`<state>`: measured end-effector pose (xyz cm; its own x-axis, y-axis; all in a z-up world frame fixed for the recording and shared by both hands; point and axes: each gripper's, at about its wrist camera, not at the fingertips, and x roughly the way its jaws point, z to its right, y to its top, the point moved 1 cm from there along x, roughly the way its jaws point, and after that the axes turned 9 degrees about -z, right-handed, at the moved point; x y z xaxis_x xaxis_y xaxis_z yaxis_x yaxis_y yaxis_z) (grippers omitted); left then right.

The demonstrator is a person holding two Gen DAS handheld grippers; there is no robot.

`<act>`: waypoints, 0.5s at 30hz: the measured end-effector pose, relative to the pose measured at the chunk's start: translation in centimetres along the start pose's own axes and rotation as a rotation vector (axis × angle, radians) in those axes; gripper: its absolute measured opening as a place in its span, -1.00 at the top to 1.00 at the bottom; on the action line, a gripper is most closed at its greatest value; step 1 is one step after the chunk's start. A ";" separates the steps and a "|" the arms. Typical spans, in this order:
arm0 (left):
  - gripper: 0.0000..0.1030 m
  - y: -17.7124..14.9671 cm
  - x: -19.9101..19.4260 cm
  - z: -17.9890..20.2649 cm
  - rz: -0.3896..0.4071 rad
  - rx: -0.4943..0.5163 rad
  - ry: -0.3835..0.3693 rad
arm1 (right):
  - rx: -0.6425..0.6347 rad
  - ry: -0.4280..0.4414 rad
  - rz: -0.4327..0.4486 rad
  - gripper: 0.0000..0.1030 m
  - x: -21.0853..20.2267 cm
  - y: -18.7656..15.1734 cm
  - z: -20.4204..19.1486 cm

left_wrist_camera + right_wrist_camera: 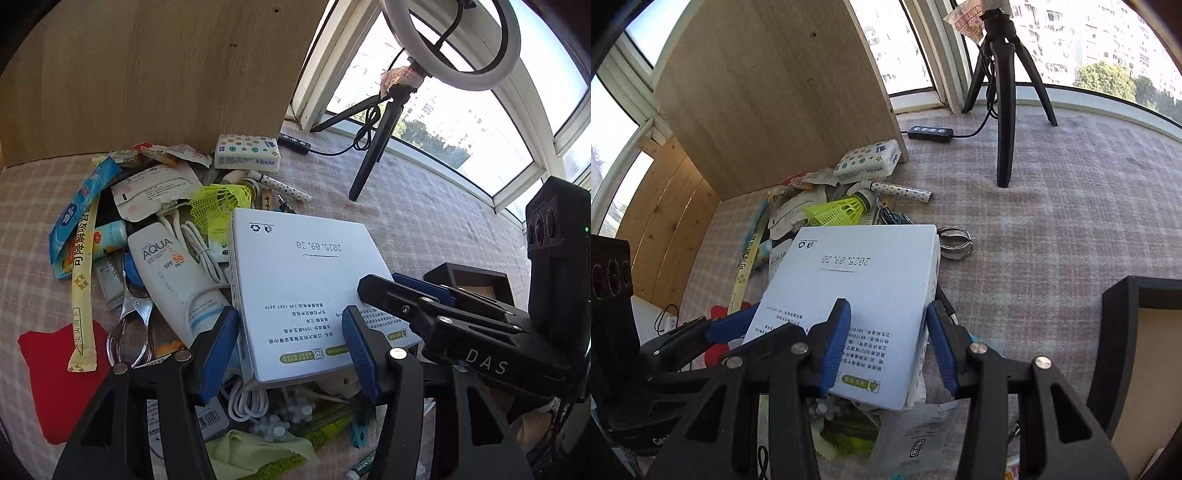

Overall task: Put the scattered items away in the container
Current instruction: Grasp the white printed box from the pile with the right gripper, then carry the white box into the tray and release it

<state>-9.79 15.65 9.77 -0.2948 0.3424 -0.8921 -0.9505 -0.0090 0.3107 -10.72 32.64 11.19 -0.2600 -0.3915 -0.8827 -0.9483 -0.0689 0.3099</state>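
- Right gripper: jaws are standing partly spread and straddling the near right corner of the white box; the left pad is lying over the box's printed top face, the right pad is hanging just off its right edge. No squeeze on the box is showing yet.
- Left gripper: fingers are spread wide across the near left edge of the same box, one pad by the sunscreen tube, the other over the box face. Not pinching anything.
- The box is sitting at 12 o'clock of both grippers, tilted on top of the clutter pile.
- Judgement: the step in hand is a two-gripper lift of the box. To do it well, each pair of pads should be seating on opposite faces or edges before closing; a pad riding on the top face will be skating off.
- The white cable and small loose bits under the near edge are risking a snag.
- The container, black-walled, is waiting at 3 o'clock in the right wrist view, near the box.
- Open cloth is running from 1 to 3 o'clock; the tripod is standing well apart at 1 o'clock. The wooden board is closing off 11 o'clock.
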 end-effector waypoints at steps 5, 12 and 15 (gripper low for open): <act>-0.06 0.0 -1.7 1.8 0.030 0.025 -0.006 | -0.003 -0.006 0.046 0.16 -2.6 -0.3 0.1; -0.06 -0.5 -3.2 6.8 0.067 0.107 -0.031 | 0.022 -0.041 0.127 0.16 -7.5 -1.9 2.2; -0.06 -0.9 -3.1 9.4 0.066 0.150 -0.045 | 0.052 -0.060 0.147 0.16 -9.3 -3.1 3.9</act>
<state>-7.15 23.40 15.35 -0.3479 0.3876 -0.8537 -0.9030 0.1062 0.4163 -6.12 40.07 17.05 -0.4054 -0.3387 -0.8491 -0.9070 0.0333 0.4198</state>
